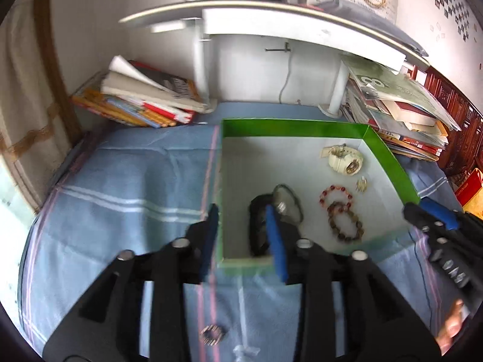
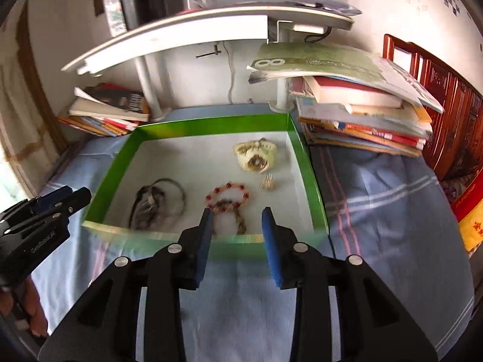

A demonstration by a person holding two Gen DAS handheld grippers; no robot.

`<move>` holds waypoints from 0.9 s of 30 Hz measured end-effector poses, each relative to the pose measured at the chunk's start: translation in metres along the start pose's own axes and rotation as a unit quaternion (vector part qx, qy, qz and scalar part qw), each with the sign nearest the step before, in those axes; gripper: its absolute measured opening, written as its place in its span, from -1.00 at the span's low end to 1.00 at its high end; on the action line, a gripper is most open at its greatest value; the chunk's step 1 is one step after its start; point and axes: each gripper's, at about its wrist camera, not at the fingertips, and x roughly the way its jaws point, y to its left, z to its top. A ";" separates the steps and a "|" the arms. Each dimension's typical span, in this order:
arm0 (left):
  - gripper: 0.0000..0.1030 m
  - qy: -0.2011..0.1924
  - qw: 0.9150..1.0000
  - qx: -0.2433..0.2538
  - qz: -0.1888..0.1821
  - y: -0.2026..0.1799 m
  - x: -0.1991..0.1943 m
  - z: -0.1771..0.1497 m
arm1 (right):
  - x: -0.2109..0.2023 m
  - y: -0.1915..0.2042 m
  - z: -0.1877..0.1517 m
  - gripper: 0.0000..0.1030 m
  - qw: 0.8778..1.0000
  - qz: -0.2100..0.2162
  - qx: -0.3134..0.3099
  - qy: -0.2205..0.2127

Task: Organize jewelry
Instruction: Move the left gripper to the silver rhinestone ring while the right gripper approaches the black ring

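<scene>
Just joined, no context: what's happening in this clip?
A person holds a gripper in each hand over a green-rimmed box on a blue striped cloth. Inside lie a cream watch, a red bead bracelet, a brown bead bracelet and a dark watch. Left gripper and right gripper are both open, holding nothing. One beaded ring lies outside on the cloth.

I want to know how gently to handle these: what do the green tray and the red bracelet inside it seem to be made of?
The green tray looks like thin glossy cardboard: flat folded walls with a sheen and a matte pale floor. The red bracelet looks like glossy round beads, glass or plastic, strung in a loop; blur leaves that open.
</scene>
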 end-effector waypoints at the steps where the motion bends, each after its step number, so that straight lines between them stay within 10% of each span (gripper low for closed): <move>1: -0.16 -0.004 1.000 0.000 0.008 0.007 -0.010 -0.015 | -0.008 0.000 -0.013 -0.35 1.000 0.000 0.006 0.000; 9: -0.31 0.075 0.997 -0.001 0.018 0.043 -0.012 -0.111 | 0.020 0.039 -0.082 -0.35 0.995 0.064 -0.014 0.079; 18: -0.23 0.086 0.996 0.007 0.005 0.033 0.005 -0.114 | 0.049 0.077 -0.090 -0.23 0.991 0.051 -0.066 0.105; 21: -0.21 0.086 0.996 0.012 0.001 0.027 0.007 -0.112 | 0.048 0.075 -0.091 -0.56 0.992 0.034 -0.069 0.097; 27: -0.34 0.094 0.995 0.026 0.002 0.014 0.014 -0.112 | 0.044 0.060 -0.094 -0.58 0.994 0.028 -0.053 0.096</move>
